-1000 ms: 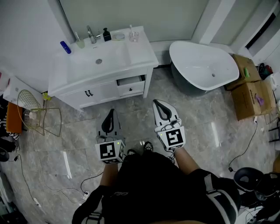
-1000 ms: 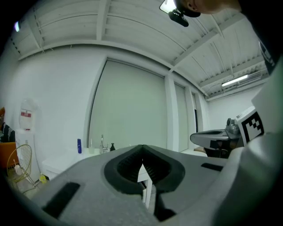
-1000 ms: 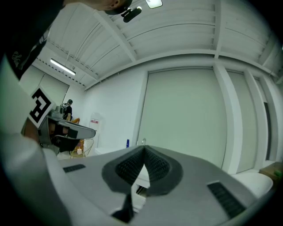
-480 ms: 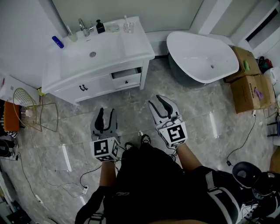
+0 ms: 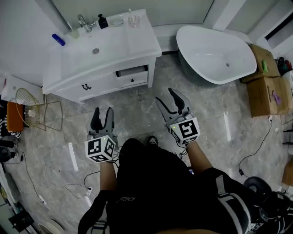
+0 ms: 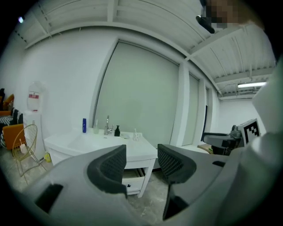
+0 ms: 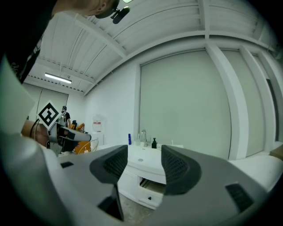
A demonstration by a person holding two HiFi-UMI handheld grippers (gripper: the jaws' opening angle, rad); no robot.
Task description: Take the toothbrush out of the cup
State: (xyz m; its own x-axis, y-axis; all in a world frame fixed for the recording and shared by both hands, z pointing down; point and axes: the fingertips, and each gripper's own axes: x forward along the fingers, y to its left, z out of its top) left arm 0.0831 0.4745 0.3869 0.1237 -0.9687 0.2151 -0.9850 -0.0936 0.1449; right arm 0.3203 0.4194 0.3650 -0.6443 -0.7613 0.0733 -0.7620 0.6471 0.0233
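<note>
- Open floor (image 5: 137, 98) fronts the worktop (image 5: 132, 43); a tub (image 5: 215, 52) sits at its right.
- Left gripper (image 5: 102, 113) and right gripper (image 5: 165, 96) hang well short of the worktop, jaws just opened wide, nothing between them.
- Cup (image 5: 133, 21) with toothbrush (image 5: 130, 12) stands at the worktop's back right corner.

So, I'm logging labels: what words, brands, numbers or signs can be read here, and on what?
None reads as text.
Left hand-held gripper and right hand-held gripper, jaws just opened, empty: cubes carry square patterns, no words.
Red label on water jug: too blurred.
Blue bottle, cardboard boxes: print too small.
</note>
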